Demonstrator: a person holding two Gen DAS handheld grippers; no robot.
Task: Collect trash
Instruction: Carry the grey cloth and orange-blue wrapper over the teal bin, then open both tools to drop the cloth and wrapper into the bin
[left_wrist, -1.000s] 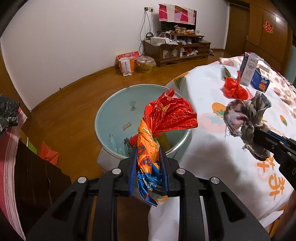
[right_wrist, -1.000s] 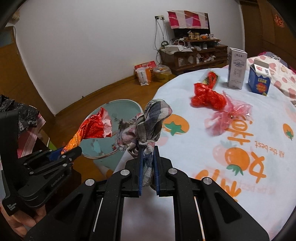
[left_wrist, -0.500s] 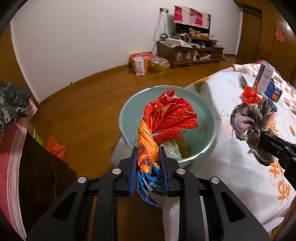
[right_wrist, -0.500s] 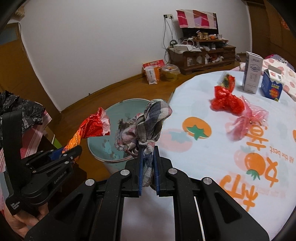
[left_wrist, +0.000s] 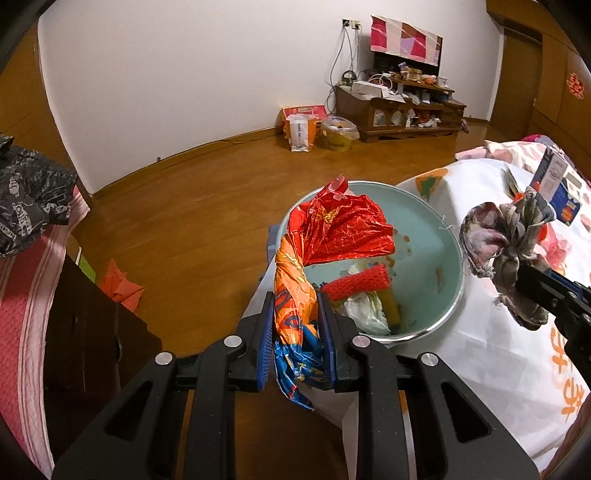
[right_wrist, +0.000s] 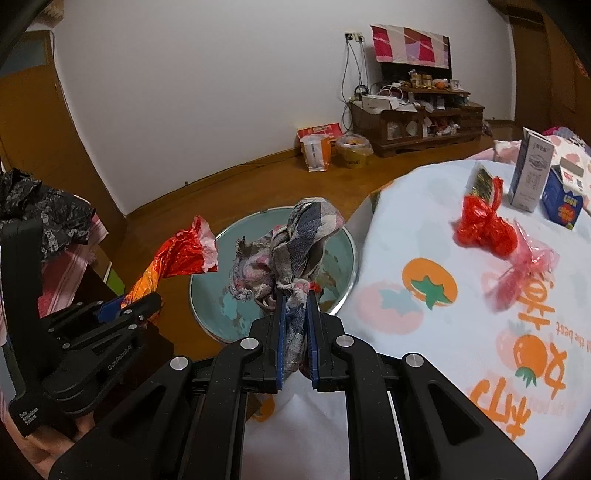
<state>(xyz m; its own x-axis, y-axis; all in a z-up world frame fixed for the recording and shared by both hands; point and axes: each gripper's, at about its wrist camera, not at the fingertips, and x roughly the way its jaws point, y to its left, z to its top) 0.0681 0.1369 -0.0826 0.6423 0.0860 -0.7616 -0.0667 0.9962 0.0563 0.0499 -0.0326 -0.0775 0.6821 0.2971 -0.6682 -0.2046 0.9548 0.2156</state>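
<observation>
My left gripper (left_wrist: 296, 306) is shut on a crumpled red, orange and blue foil wrapper (left_wrist: 332, 229), held above the near rim of a teal bin (left_wrist: 436, 229). Inside the bin lie a red mesh piece (left_wrist: 358, 282) and pale wrappers. My right gripper (right_wrist: 294, 299) is shut on a checked rag (right_wrist: 295, 236), which hangs in front of the bin (right_wrist: 225, 306) at the table's edge. Each gripper also shows in the other's view: the left gripper (right_wrist: 147, 299) with its wrapper (right_wrist: 181, 254), and the rag (left_wrist: 506, 229). A red bag (right_wrist: 484, 229) and a pink bag (right_wrist: 524, 266) lie on the table.
The table wears a white cloth with orange prints (right_wrist: 428, 284). A white carton (right_wrist: 532, 173) and a blue carton (right_wrist: 563, 203) stand at its far side. A dark cabinet (left_wrist: 92, 332) is at the left, with an orange scrap (left_wrist: 120, 284) on the wood floor.
Both grippers have carried their loads sideways toward the bin. The bin now sits right behind the wrapper and the rag, and its contents have come into the left wrist view.
</observation>
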